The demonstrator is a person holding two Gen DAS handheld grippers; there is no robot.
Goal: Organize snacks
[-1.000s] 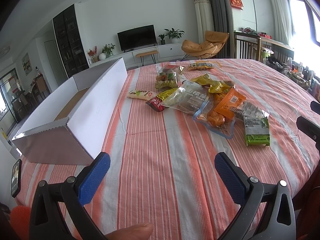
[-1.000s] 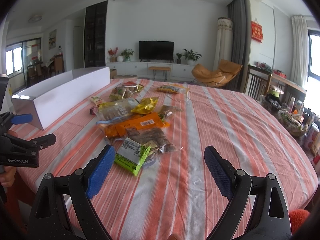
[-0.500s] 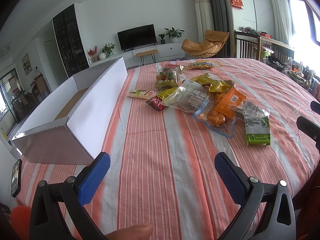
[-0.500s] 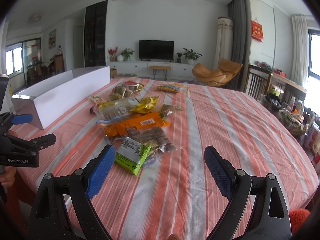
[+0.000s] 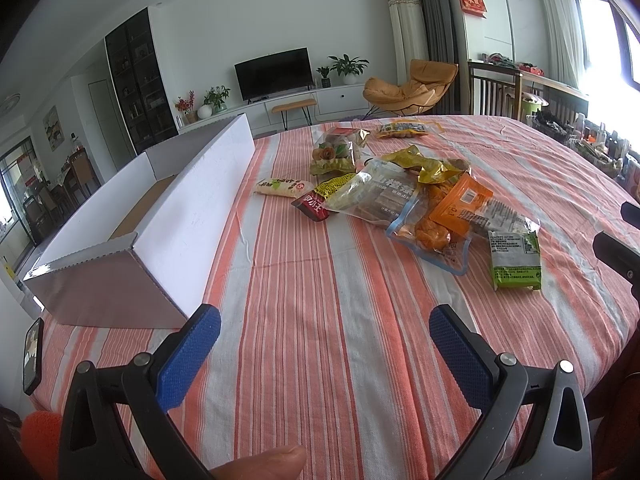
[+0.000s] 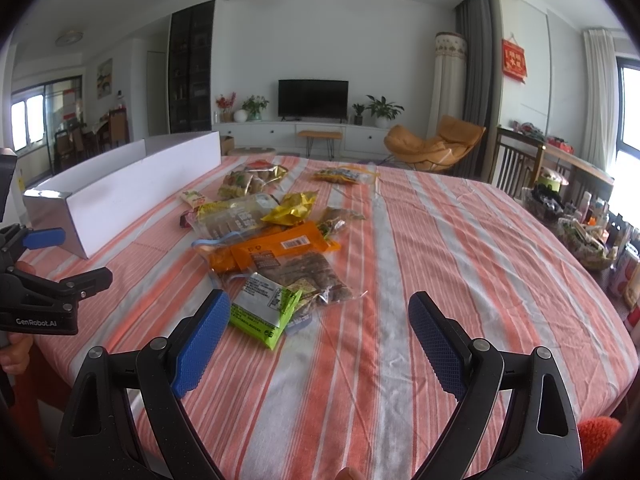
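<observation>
The left gripper, black-framed with blue textured pads, fills the bottom of its frame with its jaws spread wide and nothing between them, poised over bare orange-and-white striped tablecloth. A fingertip shows at the bottom edge. To the left of centre stands a long white cardboard box, open on top, running toward the upper left. Right of centre lies the pile of snack packets, with a green-and-white packet nearest the right edge.

The right gripper, of the same build, is likewise wide open and holds nothing. Its left pad sits just beside the green-and-white packet in the lower centre. Above that lie an orange-labelled clear bag and a yellow foil packet. The left gripper appears at the left edge, with the box behind it.
</observation>
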